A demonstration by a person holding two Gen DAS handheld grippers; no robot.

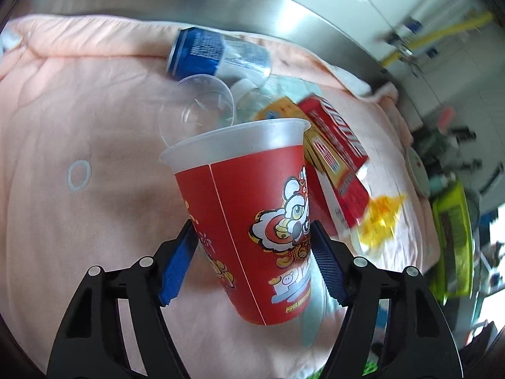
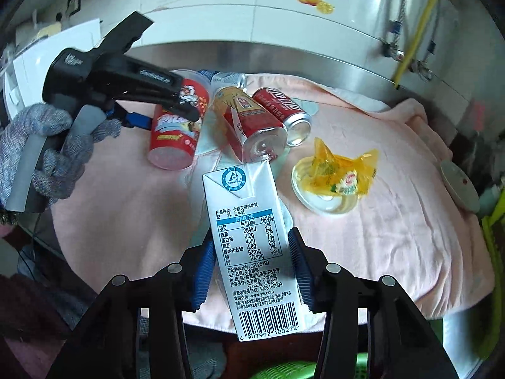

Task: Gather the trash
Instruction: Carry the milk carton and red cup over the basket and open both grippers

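In the left wrist view, the left tool (image 1: 254, 237) is straddling a red printed cup (image 1: 249, 218) with a frosted rim. Its 2 blue pads (image 1: 178, 265) are sitting at either side of the cup's lower body, the right 1 touching the wall and the left 1 apparently just meeting it, so I judge the tool to be closing on the cup, not yet squeezing firmly. The cup is tilting, mouth away from the camera, over a pink cloth (image 1: 79, 221) covering the bench. Beyond it a clear plastic cup (image 1: 197, 107), a blue-labelled bottle (image 1: 217, 55), a red and yellow carton (image 1: 334, 154) and a yellow wrapper (image 1: 382, 218) are lying bunched together, probably heaped as trash awaiting pickup.

In the right wrist view, the right tool (image 2: 251, 268) is gripping a white milk carton (image 2: 252, 246) across its narrow sides, pads pressing on both edges, the barcode end hanging toward the camera. The carton is being held clear of the cloth, apparently for carrying off. A green basket (image 2: 284, 371) is peeking in at the bottom edge, possibly the bin. Across the bench a gloved hand (image 2: 41, 154) is working the left tool at the red cup. 2 red cans (image 2: 281, 110) are lying on their sides nearby, and the yellow wrapper is resting in a small white dish (image 2: 318, 202).
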